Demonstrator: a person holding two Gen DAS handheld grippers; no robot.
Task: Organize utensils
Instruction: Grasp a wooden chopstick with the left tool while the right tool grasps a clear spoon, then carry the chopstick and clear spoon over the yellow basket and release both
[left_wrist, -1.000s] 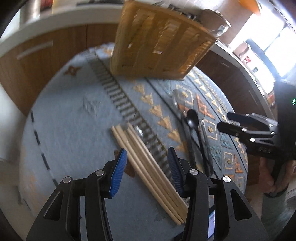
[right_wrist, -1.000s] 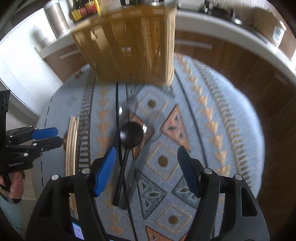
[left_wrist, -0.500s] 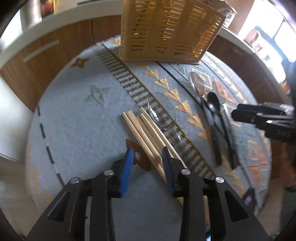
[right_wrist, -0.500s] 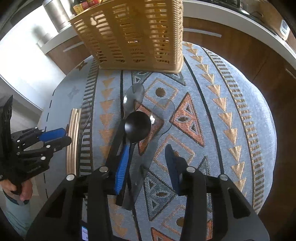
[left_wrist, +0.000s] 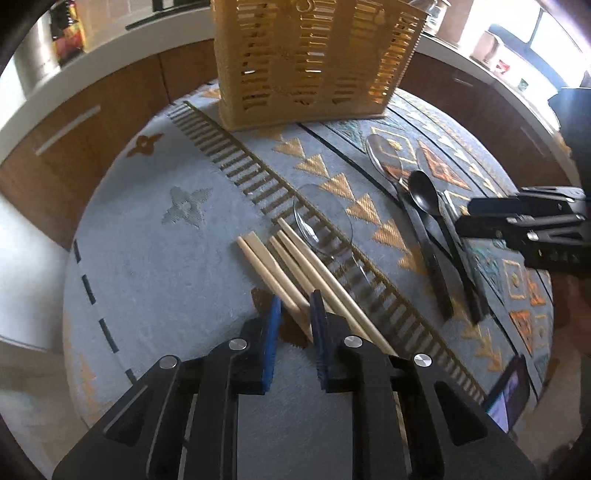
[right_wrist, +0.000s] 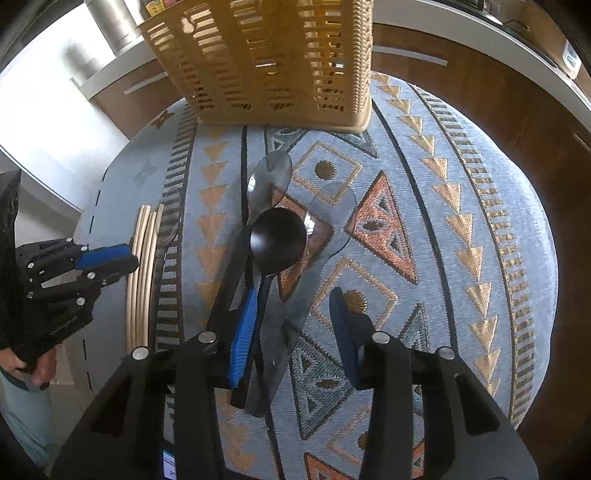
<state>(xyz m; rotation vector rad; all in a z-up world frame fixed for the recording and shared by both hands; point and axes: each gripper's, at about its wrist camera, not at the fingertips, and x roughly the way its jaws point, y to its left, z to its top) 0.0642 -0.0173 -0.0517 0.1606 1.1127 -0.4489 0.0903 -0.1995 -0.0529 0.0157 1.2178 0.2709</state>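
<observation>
Several wooden chopsticks (left_wrist: 284, 266) lie on the patterned cloth, also seen in the right wrist view (right_wrist: 142, 266). My left gripper (left_wrist: 294, 306) is closing around the leftmost chopsticks, its jaws narrow with a small gap still showing. A black spoon (right_wrist: 277, 240), a clear grey spoon (right_wrist: 267, 181) and a clear spatula (right_wrist: 321, 229) lie together mid-table. My right gripper (right_wrist: 291, 314) is open, its jaws astride the black spoon's handle and the spatula's handle. A clear spoon (left_wrist: 321, 221) lies beside the chopsticks.
A yellow slotted utensil basket (left_wrist: 314, 62) stands at the far side of the round table, also in the right wrist view (right_wrist: 266, 62). Wooden cabinets with a white counter (left_wrist: 92, 110) ring the table. A phone (left_wrist: 508, 395) lies at the near right edge.
Both grippers have dropped closer to the table and narrowed their jaws. The left has closed in on the chopsticks; the right has come down over the spoon handles.
</observation>
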